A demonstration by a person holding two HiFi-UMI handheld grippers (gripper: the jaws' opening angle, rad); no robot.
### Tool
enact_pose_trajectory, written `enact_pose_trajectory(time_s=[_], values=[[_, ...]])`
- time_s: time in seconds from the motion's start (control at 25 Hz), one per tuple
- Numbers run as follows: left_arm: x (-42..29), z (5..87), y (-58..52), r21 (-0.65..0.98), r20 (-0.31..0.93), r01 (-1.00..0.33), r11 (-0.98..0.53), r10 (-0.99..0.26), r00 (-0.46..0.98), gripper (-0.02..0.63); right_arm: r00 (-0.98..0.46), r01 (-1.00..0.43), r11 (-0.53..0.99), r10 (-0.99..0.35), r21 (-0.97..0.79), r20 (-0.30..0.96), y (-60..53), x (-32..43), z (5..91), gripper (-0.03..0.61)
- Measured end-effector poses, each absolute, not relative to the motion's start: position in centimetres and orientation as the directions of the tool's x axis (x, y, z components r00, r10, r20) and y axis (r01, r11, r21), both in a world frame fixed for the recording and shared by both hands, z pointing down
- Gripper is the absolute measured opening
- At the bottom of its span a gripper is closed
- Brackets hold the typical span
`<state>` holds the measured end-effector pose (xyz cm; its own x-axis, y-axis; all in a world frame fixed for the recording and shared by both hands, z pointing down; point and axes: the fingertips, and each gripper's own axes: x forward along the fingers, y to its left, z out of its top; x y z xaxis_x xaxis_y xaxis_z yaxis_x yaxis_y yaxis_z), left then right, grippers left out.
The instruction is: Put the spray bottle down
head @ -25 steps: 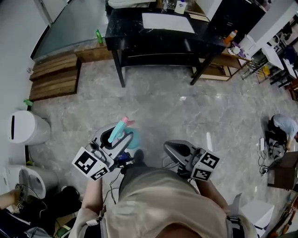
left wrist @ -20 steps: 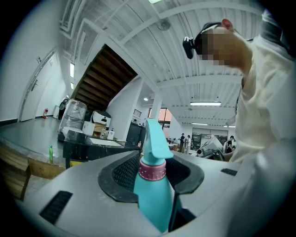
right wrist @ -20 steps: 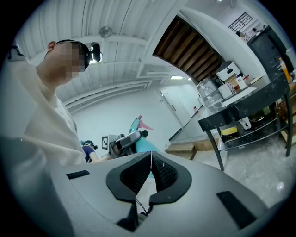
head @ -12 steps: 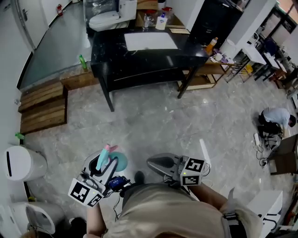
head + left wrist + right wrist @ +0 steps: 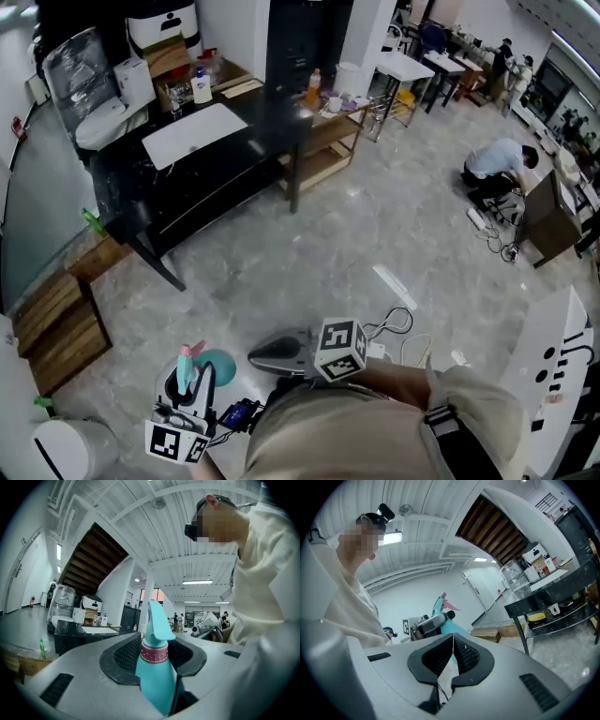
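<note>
Above a grey marble floor (image 5: 375,234), head view: the left gripper (image 5: 192,380) holds the teal spray bottle (image 5: 185,367) at lower left, with the right gripper (image 5: 255,354) just beside it. The black table (image 5: 122,183), top centre a second ago, now sits upper left. Left gripper view: the pads clamp the upright bottle below its pink collar (image 5: 154,652). Right gripper view: the jaws meet, with nothing between them.
</note>
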<state>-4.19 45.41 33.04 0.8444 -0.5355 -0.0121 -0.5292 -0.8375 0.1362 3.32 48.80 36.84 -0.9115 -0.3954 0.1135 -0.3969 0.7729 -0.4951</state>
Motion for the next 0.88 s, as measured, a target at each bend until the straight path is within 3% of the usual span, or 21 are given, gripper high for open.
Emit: enact_pose_trajectory(time_s=[0.48,0.88], values=[[-1.8,31.7,43.2,0.114,0.002,-0.558,-0.822,-0.561,0.828,0.158,-0.934,-0.342,0.809,-0.346,-0.478,0.083,46.0,5.3,35.5,0.021],[0.8,30.8,36.3,0.217,-0.018,-0.606,-0.766,-0.623,0.782,0.158,-0.949,-0.303,0.808,-0.302,-0.506,0.087,39.2,9.8,36.5,0.021]])
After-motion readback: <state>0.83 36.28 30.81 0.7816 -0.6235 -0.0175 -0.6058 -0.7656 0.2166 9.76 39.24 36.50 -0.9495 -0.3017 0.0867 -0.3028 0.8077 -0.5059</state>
